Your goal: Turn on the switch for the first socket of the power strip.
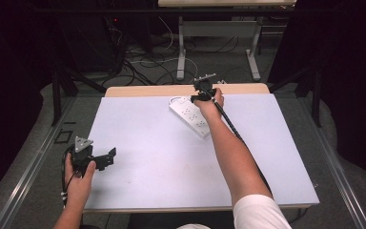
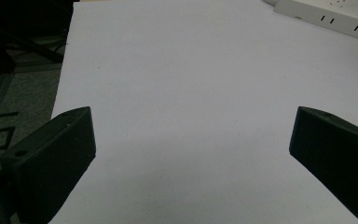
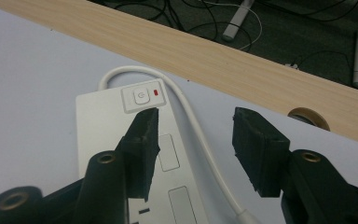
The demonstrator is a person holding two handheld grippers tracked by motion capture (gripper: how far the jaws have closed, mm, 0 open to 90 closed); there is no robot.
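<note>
Dim, soft pictures; dark surroundings, evenly lit table.

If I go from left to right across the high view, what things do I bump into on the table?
Left gripper held open near the table's left edge → bare white table top → white power strip → right gripper, reaching over the strip's far end.

The table is seen from above and forward in the high view, with the white power strip toward its far edge. The same power strip is viewed close up, directly beneath the camera, in the right gripper view. In the left gripper view the strip is seen farther off, across the table surface.
</note>
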